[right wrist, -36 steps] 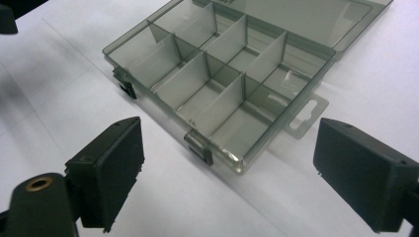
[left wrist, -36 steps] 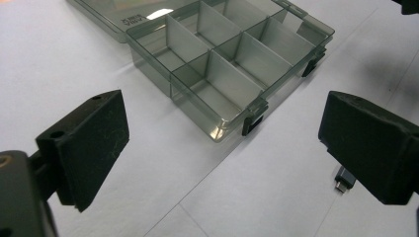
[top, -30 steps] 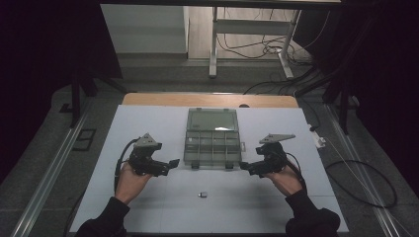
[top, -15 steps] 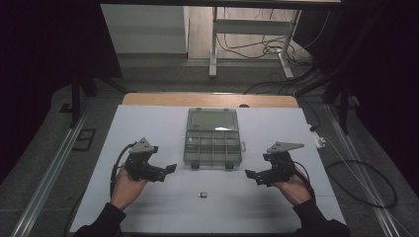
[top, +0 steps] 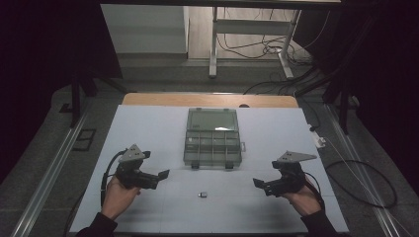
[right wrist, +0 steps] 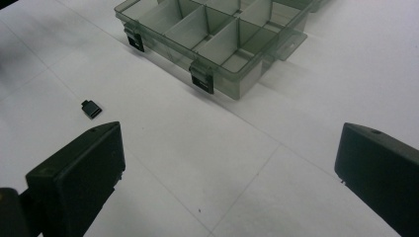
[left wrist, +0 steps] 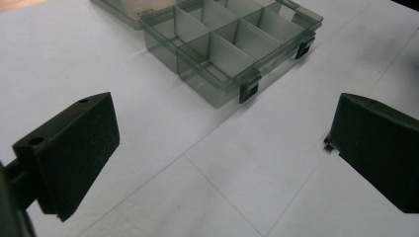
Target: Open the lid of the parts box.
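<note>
High view: I see a white table top (top: 148,128) with a clear smoky-grey plastic compartment box (top: 213,143) at its centre, lid laid open toward twelve o'clock.
Box: its divided tray faces up, two dark latches on the near edge; I can make out nothing inside the compartments I can see.
Small part: a small dark rectangular piece (top: 202,194) lies on the table at six o'clock from the box, apart from it, between my two grippers.
Left gripper (top: 160,175): at about eight o'clock from the box, held in my left hand (top: 117,197), jaws spread wide with nothing between them, pointing toward three o'clock.
Right gripper (top: 258,182): at about four o'clock from the box, held in my right hand (top: 304,200), jaws likewise wide apart and empty, pointing toward nine o'clock.
Left gripper view: the box (left wrist: 232,44) sits ahead at twelve o'clock beyond the parted jaws.
Right gripper view: the box (right wrist: 217,34) at twelve, the small piece (right wrist: 92,108) at ten o'clock, just beyond my near jaw.
</note>
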